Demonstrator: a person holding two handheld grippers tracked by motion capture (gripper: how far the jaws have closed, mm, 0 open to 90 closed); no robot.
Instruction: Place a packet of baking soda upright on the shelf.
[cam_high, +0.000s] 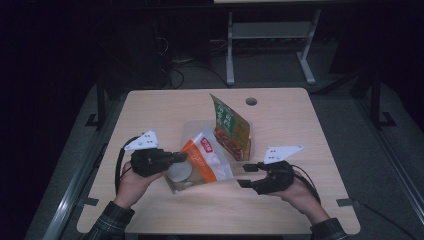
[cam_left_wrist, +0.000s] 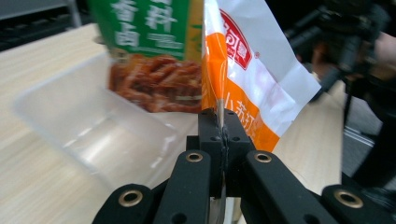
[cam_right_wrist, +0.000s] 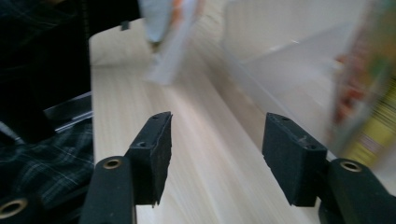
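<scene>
- Left gripper (cam_high: 181, 158): jaws closed tight on the edge of the orange-and-white pouch (cam_high: 205, 161), which it holds raised above the table (cam_high: 150, 107).
- Orange-and-white pouch: just in front of the clear plastic container (cam_left_wrist: 88, 126), overlapping the green packet (cam_high: 230, 127).
- Green packet: stands tilted in the container.
- Right gripper (cam_high: 246, 175): jaws parted, nothing between them, over bare table right of the pouch.
</scene>
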